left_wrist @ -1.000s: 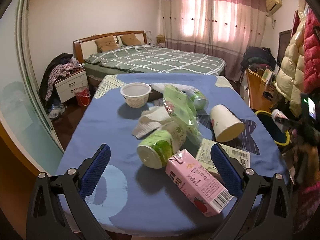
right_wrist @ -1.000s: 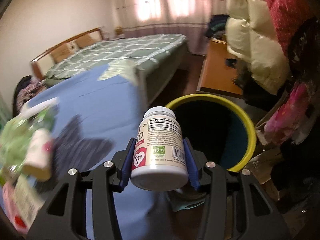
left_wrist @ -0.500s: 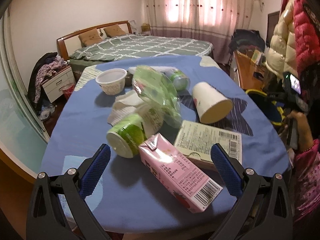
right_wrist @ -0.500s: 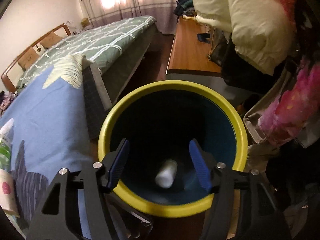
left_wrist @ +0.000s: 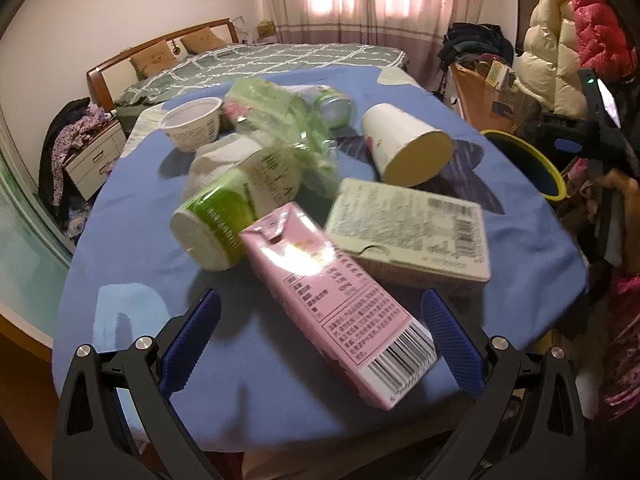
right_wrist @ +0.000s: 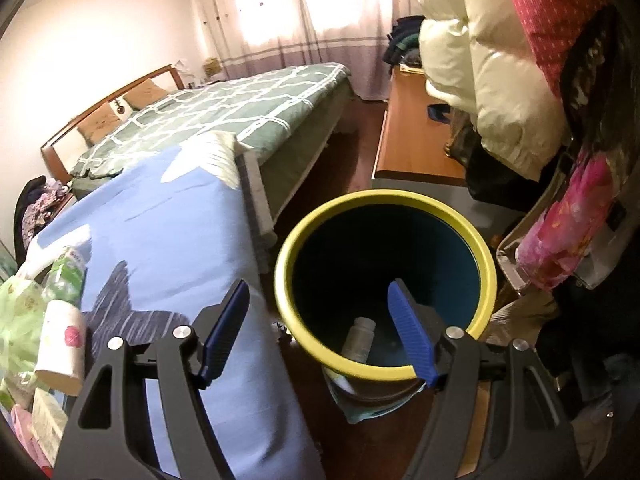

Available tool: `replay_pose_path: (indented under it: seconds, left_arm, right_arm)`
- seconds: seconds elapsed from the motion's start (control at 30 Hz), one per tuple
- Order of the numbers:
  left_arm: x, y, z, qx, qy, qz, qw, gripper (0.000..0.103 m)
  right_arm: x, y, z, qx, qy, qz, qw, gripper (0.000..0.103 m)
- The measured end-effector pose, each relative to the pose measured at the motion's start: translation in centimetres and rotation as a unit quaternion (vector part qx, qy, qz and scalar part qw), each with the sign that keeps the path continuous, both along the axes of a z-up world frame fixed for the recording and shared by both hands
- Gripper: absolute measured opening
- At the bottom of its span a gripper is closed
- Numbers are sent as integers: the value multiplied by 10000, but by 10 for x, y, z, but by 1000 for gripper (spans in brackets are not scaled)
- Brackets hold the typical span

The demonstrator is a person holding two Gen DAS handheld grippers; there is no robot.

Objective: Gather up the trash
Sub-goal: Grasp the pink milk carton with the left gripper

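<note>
1. Risk in the left wrist view lies in the crowding: the pink rectangular drink carton (left_wrist: 340,304) lies on the blue-clothed worktop (left_wrist: 132,216), its far end close against, perhaps touching, the green-and-white plastic tub (left_wrist: 228,216) on its side and the pale flat cardboard box (left_wrist: 412,232). A careless close could nudge these neighbours or push the carton towards the near edge. The left hand-held gripper (left_wrist: 320,344) points steeply down at the carton, jaws wide apart and holding nothing, one on either side of the carton's near end.

2. Risk in the right wrist view is small: the white plastic bottle (right_wrist: 360,340) already lies inside the yellow-rimmed dark bin (right_wrist: 384,200) beside the worktop. The right hand-held gripper (right_wrist: 320,332) hangs tilted down over the bin's near rim, jaws opening and empty; swinging back low could clip that rim.
</note>
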State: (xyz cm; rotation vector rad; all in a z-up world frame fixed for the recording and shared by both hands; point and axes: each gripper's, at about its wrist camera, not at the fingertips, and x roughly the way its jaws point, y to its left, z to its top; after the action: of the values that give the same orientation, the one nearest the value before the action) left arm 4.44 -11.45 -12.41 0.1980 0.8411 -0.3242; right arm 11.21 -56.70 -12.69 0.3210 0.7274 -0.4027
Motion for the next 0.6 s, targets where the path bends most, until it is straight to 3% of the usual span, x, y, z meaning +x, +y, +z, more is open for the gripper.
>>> replay_pose_path:
  seconds: [0.17, 0.23, 0.4, 0.6]
  left_arm:
    - [4, 26, -4, 308, -22, 371, 9988, 99]
    - [8, 38, -6, 252, 41, 502, 9984, 99]
    - [6, 37, -10, 178, 105, 348, 9992, 98]
    - [7, 36, -14, -138, 391, 99, 9991, 60]
  right_arm:
    - [0, 5, 1, 11, -9, 51, 10000, 68]
    - [0, 5, 0, 38, -22, 75, 10000, 68]
    - [0, 14, 2, 37, -74, 197, 9998, 68]
    - [-6, 18, 6, 39, -164, 286, 9994, 68]
